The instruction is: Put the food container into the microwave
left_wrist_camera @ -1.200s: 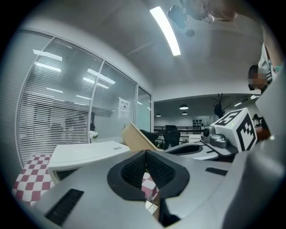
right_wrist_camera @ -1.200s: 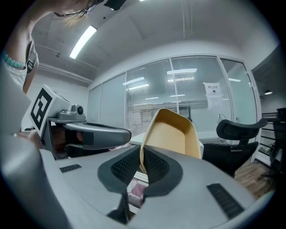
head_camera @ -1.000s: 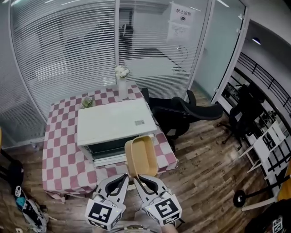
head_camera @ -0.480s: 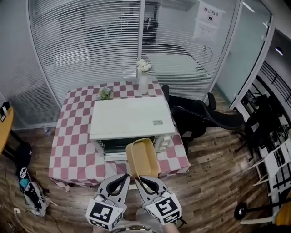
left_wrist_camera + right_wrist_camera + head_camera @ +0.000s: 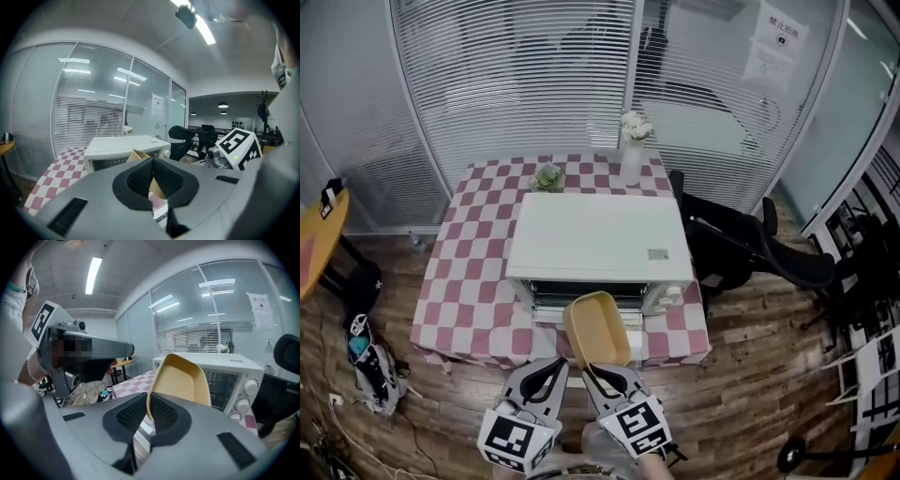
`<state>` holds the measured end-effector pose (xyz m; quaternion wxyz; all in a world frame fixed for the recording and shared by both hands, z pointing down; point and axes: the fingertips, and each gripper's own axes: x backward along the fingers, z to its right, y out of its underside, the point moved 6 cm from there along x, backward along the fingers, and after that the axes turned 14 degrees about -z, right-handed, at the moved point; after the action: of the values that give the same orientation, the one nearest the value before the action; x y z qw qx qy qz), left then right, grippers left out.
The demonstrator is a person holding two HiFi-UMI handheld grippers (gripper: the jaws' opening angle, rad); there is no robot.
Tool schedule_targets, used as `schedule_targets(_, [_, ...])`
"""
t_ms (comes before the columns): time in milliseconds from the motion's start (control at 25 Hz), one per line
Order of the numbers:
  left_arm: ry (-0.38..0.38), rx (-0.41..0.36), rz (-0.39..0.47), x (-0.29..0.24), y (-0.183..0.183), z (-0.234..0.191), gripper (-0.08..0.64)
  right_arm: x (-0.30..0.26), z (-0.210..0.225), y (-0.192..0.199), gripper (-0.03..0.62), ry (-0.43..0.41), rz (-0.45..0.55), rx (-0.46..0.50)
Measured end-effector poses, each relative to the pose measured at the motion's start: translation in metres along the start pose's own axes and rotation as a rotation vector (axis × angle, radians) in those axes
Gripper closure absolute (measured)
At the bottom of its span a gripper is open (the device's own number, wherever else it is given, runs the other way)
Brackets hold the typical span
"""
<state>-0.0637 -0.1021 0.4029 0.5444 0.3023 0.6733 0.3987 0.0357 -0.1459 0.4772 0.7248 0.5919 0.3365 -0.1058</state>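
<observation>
At the far left a yellow tabletop (image 5: 313, 239) juts in from the edge, and a bag (image 5: 367, 375) lies below it on the wooden floor (image 5: 750, 375). Next comes a table under a red and white checked cloth (image 5: 464, 281), standing against a glass wall with blinds (image 5: 516, 75). A small green plant (image 5: 547, 175) sits near the cloth's back edge. The left gripper (image 5: 555, 365) is low in the head view, near the person. In its own view the left gripper (image 5: 152, 174) has its ribbed pads pressed together, and a corner of the container shows just behind them. The white microwave (image 5: 600, 239) stands in the middle of the table with its dark front towards the person. The yellow food container (image 5: 596, 328) is in front of that dark front, outside the microwave, raised off the table and tipped on end with its hollow side up. The right gripper (image 5: 589, 368) holds it by the near rim. In its own view the right gripper (image 5: 147, 413) has its pads clamped on the thin edge of the container (image 5: 180, 380), with the microwave (image 5: 229, 376) just beyond. A vase of white flowers (image 5: 631, 155) stands behind the microwave's right end. A black office chair (image 5: 750, 248) sits to the right of the table, and a paper notice (image 5: 773, 42) hangs on the glass above.
</observation>
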Motion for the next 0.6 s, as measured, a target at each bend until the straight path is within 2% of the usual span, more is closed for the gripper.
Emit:
schedule_targets(360, [-0.066,0.030,-0.002,-0.020,-0.007,0.001,0.548,-0.026,0.024,0.014,0.575,-0.089,-0.107,0.062])
schedule_targets(600, [-0.098,0.052,0.001,-0.031,-0.012,0.002,0.548,-0.038,0.045,0.018,0.575,-0.104,-0.169,0.109])
